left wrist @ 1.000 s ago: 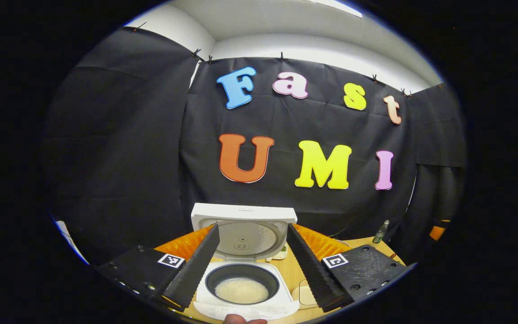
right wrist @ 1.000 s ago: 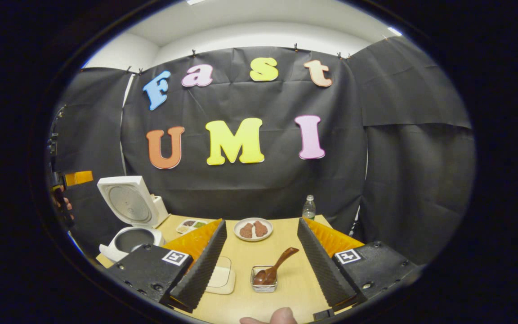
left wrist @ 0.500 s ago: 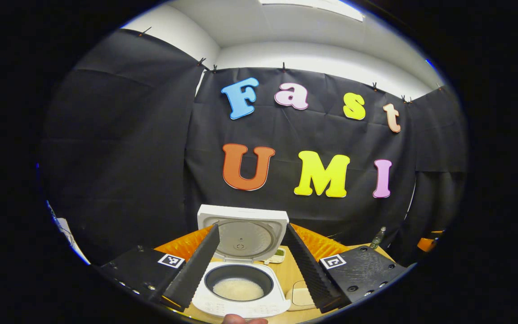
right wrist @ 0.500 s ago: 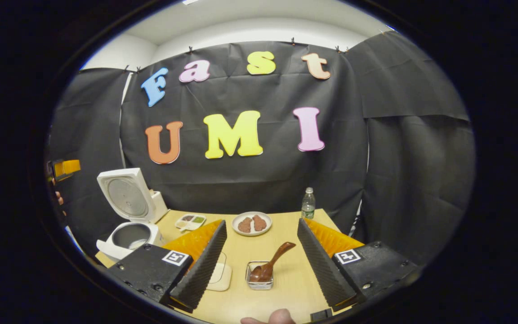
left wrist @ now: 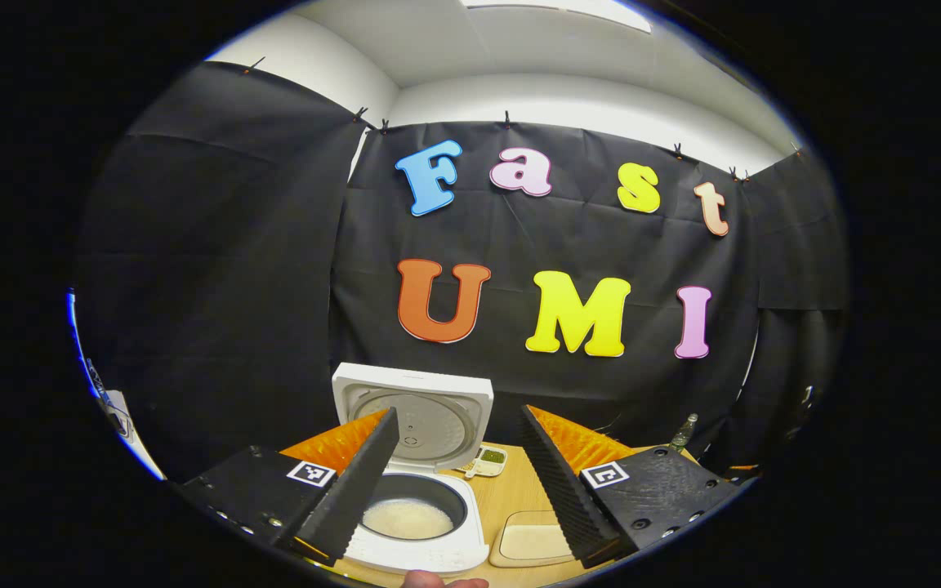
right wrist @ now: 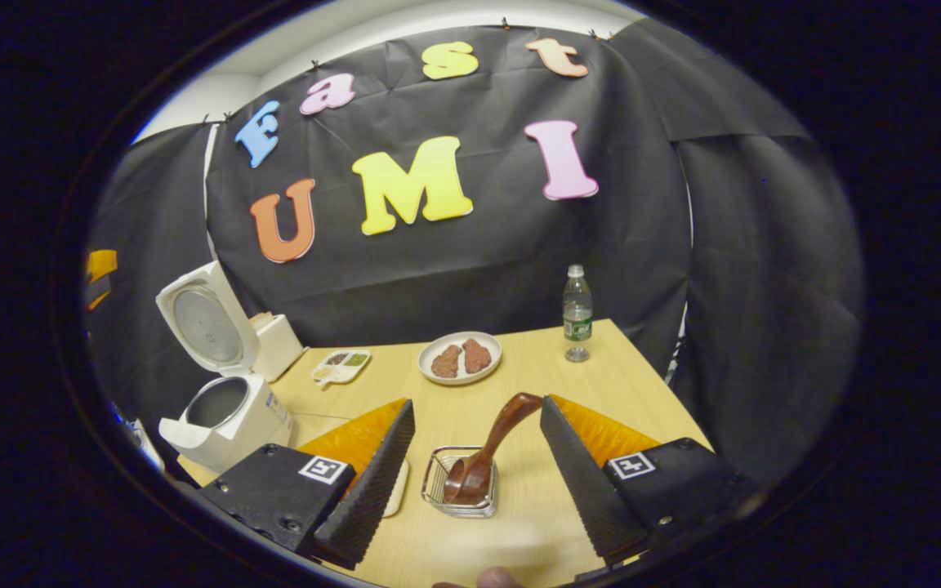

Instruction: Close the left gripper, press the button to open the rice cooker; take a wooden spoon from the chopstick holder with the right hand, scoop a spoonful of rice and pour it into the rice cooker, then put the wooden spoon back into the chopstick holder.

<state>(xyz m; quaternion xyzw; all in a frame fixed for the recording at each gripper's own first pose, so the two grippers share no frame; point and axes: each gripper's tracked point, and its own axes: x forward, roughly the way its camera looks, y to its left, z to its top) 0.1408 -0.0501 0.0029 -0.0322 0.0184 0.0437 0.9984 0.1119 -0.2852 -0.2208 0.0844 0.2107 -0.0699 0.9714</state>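
In the left gripper view the white rice cooker [left wrist: 430, 555] stands open, its lid [left wrist: 413, 412] upright and a pale layer of rice [left wrist: 407, 518] in the dark pot. My left gripper [left wrist: 458, 490] hangs open above and in front of it, holding nothing. In the right gripper view the wooden spoon [right wrist: 493, 445] leans bowl-down in the wire chopstick holder [right wrist: 462, 494]. My right gripper [right wrist: 474, 482] is open, its fingers either side of the holder and apart from the spoon. The open rice cooker [right wrist: 221, 408] stands at the table's left.
A cream rice container [left wrist: 532, 543] lies right of the cooker, partly hidden by a finger [right wrist: 368, 490] in the right gripper view. A plate of brown food [right wrist: 460, 357], a condiment dish [right wrist: 341, 365] and a water bottle [right wrist: 577, 314] stand farther back.
The right gripper has tipped downward and come nearer the holder, so the spoon now sits between its fingers. The left gripper has drifted right; the cooker sits more to the left in its view.
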